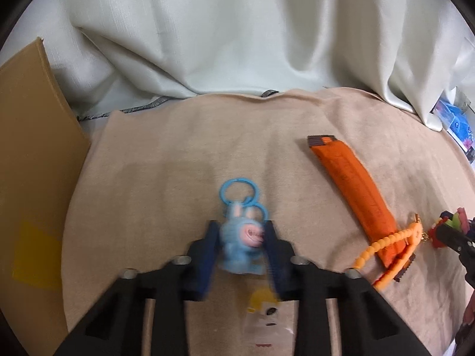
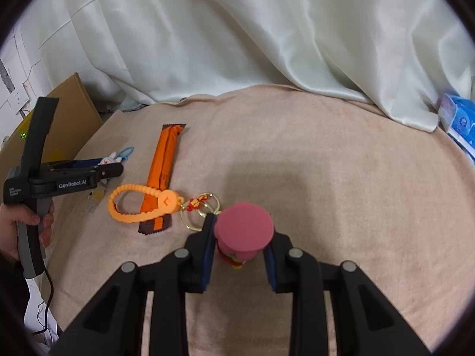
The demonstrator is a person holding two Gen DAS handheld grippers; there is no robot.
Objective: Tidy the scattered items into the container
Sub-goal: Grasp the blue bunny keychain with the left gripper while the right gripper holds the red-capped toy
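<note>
My left gripper (image 1: 241, 231) is shut on a light blue bunny keychain (image 1: 242, 241) and holds it above the beige cloth (image 1: 178, 163); its blue rings (image 1: 236, 191) stick out forward. My right gripper (image 2: 241, 231) is shut on a figure with a pink round hat (image 2: 244, 228), whose gold rings (image 2: 202, 210) and red knot hang to the left. An orange snack wrapper (image 2: 164, 166) lies on the cloth with an orange beaded strap (image 2: 139, 204) across its near end. A cardboard box (image 1: 29, 148) stands at the left.
A white curtain (image 1: 237, 29) hangs behind the cloth. Blue packets (image 2: 457, 118) lie at the far right. A clear packet with a yellow print (image 1: 264, 305) lies on the cloth under my left gripper. The left gripper also shows in the right wrist view (image 2: 112, 166).
</note>
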